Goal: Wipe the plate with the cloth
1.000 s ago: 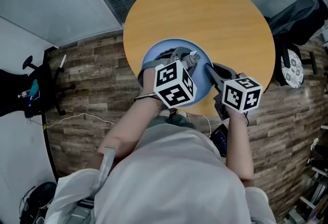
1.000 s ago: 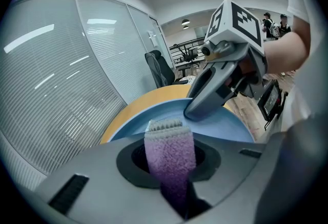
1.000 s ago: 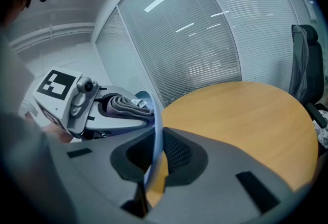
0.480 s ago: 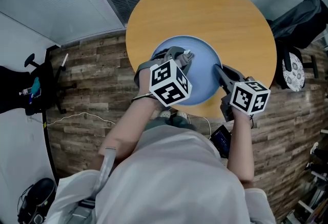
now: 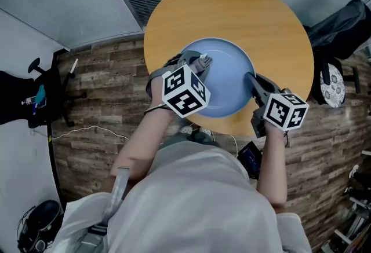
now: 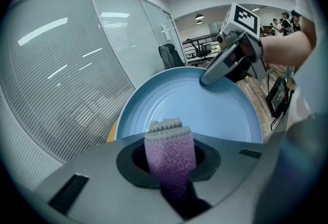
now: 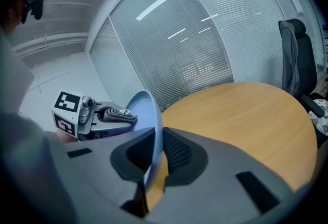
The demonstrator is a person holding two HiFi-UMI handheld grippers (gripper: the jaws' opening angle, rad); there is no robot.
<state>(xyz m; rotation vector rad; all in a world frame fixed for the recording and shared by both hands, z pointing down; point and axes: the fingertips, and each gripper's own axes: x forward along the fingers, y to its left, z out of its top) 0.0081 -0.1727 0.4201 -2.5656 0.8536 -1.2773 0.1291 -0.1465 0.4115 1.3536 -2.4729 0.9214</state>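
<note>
A light blue plate [image 5: 226, 81] is held tilted above the near edge of the round wooden table [image 5: 232, 8]. My right gripper [image 5: 251, 80] is shut on its right rim; in the right gripper view the rim [image 7: 151, 115] runs edge-on between the jaws. My left gripper [image 5: 202, 63] is shut on a folded purple cloth [image 6: 169, 148]. The cloth's tip sits at the plate's [image 6: 205, 110] near left part. In the left gripper view my right gripper [image 6: 209, 77] clamps the plate's far rim.
A black chair [image 5: 23, 101] stands on the wooden floor at left, and a dark bag or chair [image 5: 342, 20] at right. A small dark device [image 5: 250, 157] lies by my right forearm. Glass walls with blinds ring the table's far side.
The plate has shifted to the right with my right gripper. My left gripper and the cloth have slid left across the plate, from its middle toward its left rim.
</note>
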